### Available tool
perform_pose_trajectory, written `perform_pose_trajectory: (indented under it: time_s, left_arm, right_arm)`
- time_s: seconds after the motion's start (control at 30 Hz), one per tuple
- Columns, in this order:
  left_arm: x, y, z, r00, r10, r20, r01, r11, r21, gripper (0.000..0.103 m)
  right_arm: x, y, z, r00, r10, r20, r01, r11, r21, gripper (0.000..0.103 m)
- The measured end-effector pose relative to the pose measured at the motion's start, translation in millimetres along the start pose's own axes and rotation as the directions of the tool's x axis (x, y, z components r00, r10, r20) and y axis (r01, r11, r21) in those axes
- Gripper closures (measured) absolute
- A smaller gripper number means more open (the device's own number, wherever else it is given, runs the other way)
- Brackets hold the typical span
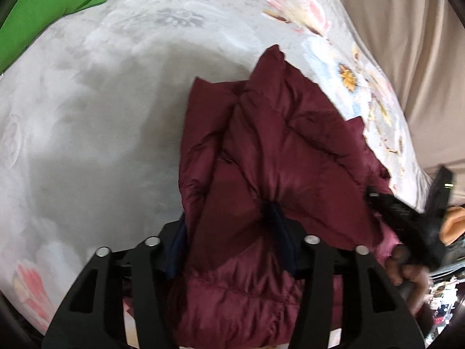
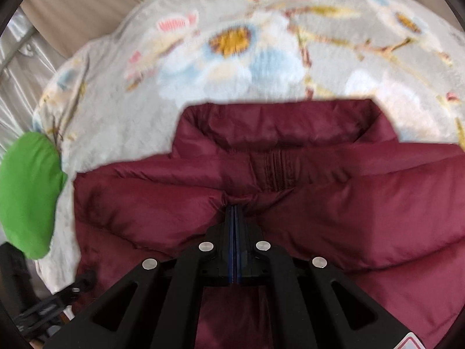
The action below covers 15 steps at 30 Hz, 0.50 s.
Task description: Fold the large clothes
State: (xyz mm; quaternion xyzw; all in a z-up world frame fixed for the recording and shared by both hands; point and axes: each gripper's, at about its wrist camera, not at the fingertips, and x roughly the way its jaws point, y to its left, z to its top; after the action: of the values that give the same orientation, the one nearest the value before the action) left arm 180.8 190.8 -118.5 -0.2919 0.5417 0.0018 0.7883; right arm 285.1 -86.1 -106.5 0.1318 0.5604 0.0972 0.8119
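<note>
A maroon puffer jacket (image 1: 276, 145) lies on a pale floral blanket (image 1: 116, 116). In the left wrist view my left gripper (image 1: 226, 215) straddles a thick fold of it near the hem. Both pads press into the padding and creases fan out from the right finger (image 1: 277, 226). In the right wrist view the jacket (image 2: 334, 203) lies with its collar (image 2: 276, 122) at the far side and the zip below it. My right gripper (image 2: 235, 208) is shut and pinches a small tuck of fabric just below the zip. It also shows blurred at the jacket's right edge, as the right gripper (image 1: 407, 212).
A green garment (image 1: 43, 8) lies at the blanket's far left corner; the same green garment (image 2: 26, 195) is at the left edge of the right wrist view. Beige fabric (image 1: 407, 43) hangs beyond the blanket (image 2: 203, 81). A hand (image 1: 407, 270) holds the right gripper, with clutter behind it.
</note>
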Motion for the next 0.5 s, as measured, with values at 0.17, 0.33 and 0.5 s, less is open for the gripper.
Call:
perform_pose_trajectory:
  time_s: [0.17,0.33,0.5]
  left_arm:
    - [-20.2,-19.8,1.9,0.993,-0.115,0.007,0.115,0.993,0.032,0.093]
    - [-56.3,-73.7,-5.3,0.971,-0.237,0.042,0.229,0.963,0.142,0.097]
    - [-76.5,-124.7,-10.4,0.954,-0.294,0.054,0.273,0.93,0.247,0.097]
  right_arm:
    - [5.7,-0.9,-3.4,1.0,0.007,0.012,-0.007,1.0,-0.008,0.102]
    - [7.4,-2.3,-0.4,1.0,0.025,-0.008,-0.025,1.0,-0.015,0.102]
    - [-46.8,-22.1,-0.6,0.992,0.115,0.046,-0.117,0.992,0.037,0.101]
